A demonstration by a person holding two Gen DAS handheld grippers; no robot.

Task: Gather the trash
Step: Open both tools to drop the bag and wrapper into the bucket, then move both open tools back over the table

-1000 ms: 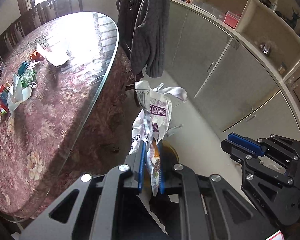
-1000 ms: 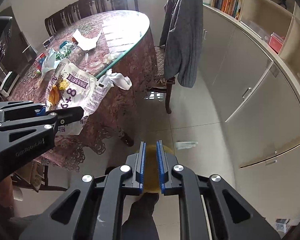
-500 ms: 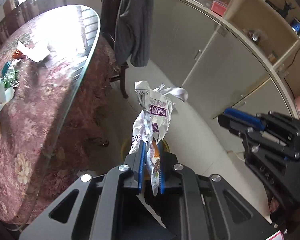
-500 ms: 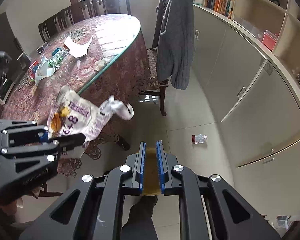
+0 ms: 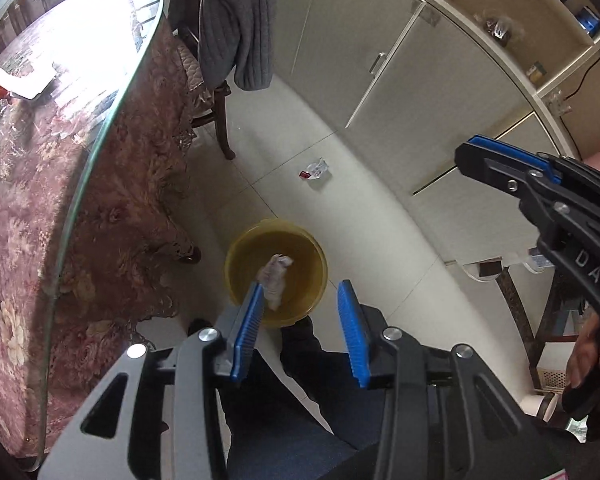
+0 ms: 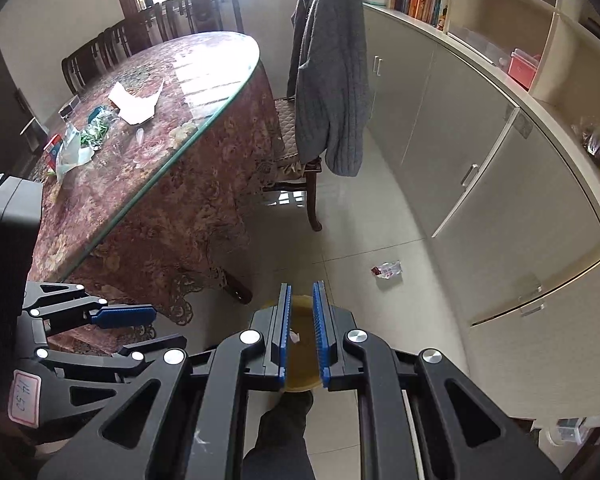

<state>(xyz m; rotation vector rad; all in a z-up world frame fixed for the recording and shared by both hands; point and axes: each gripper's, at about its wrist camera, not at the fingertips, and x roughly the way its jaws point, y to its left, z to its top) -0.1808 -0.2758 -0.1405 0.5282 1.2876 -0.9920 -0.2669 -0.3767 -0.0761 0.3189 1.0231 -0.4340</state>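
Wrapper (image 5: 275, 280) now released into bucket (image 5: 240, 258)

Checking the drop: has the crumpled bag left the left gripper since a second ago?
Yes. The bag fell from the opened left gripper into the yellow bin on the floor.

Pale tiled floor (image 5: 380, 236) below: a yellow bin (image 5: 276, 268) stands just beyond the left gripper's (image 5: 302, 300) fingertips, a small wrapper (image 5: 315, 169) lies farther ahead, well apart. Glass-topped table (image 6: 204, 128) to the left carries paper scraps (image 6: 134, 104).
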